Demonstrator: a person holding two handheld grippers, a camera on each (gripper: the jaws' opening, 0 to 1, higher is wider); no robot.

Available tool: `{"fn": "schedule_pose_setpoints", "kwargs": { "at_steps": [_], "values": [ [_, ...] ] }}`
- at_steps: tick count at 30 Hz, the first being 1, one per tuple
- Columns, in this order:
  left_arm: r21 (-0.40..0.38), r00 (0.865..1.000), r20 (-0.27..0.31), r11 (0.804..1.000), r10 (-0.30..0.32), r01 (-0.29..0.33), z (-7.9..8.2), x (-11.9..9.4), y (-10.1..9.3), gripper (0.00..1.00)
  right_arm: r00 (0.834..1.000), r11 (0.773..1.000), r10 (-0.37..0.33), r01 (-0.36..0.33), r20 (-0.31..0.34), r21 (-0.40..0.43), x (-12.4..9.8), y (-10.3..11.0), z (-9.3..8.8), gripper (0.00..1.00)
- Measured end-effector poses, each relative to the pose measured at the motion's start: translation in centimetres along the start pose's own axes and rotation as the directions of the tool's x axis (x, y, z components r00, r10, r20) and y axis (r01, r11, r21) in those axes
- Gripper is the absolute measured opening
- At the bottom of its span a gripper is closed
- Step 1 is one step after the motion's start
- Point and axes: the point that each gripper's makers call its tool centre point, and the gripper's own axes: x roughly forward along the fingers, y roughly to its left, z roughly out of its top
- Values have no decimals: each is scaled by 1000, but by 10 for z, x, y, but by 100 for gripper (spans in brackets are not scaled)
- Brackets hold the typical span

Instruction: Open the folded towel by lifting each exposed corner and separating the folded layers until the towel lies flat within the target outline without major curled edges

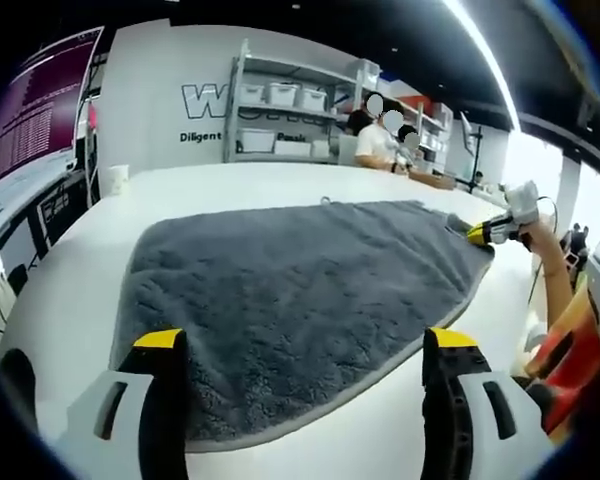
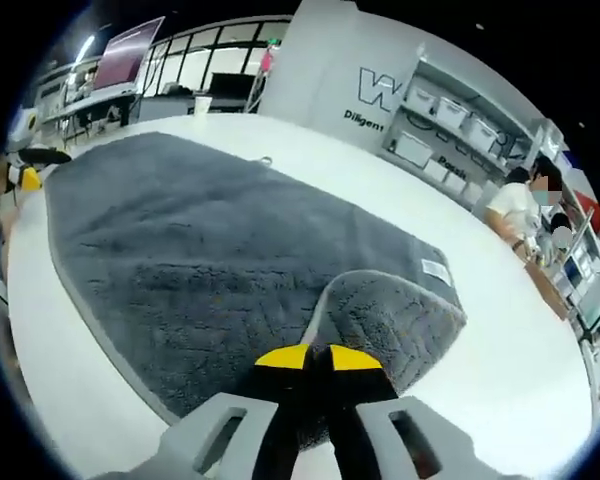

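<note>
Big grey fluffy towel (image 1: 300,300) spread on round white table (image 1: 70,270), one corner (image 2: 385,310) folded over. Right gripper (image 2: 317,357) pinched shut on corner; left gripper (image 1: 305,345) wide apart. Best pull corner out slow, low, then lay flat.

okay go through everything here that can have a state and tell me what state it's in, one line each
towel: spread nearly flat on the white table, one corner folded back over itself
left gripper: open, empty, jaws wide above the towel's near edge
right gripper: shut on the folded corner
white label: lying flat on the towel beside the fold
</note>
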Motion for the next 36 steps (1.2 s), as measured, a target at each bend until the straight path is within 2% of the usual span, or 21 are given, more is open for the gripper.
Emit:
{"fn": "schedule_pose_setpoints", "kwargs": {
  "at_steps": [13, 16, 21, 24, 31, 34, 36],
  "values": [
    [19, 1000, -2, 1000, -14, 14, 4, 0, -6, 95, 999, 999, 31, -32, 10, 39, 6, 2, -2, 0],
    [17, 1000, -4, 1000, -13, 13, 4, 0, -6, 95, 999, 998, 19, -21, 34, 54, 3, 0, -1, 0],
    [22, 1000, 0, 1000, -4, 4, 6, -3, -3, 95, 996, 996, -43, 38, 76, 75, -11, -12, 3, 0],
    [24, 1000, 2, 1000, -5, 5, 6, -3, -3, 95, 995, 995, -49, 42, 88, 88, -19, -13, 4, 0],
    [25, 1000, -1, 1000, -19, 19, 4, -3, -7, 95, 998, 999, 1, -4, 57, 50, -9, 2, 5, 0],
    [25, 1000, 0, 1000, -16, 16, 4, -6, -7, 95, 1000, 999, 9, -10, 26, 51, -1, 3, 1, 15],
    [24, 1000, 0, 1000, -8, 8, 3, -8, -5, 94, 1000, 999, 17, -18, 20, 50, 1, 4, 1, 13]
  ]
}}
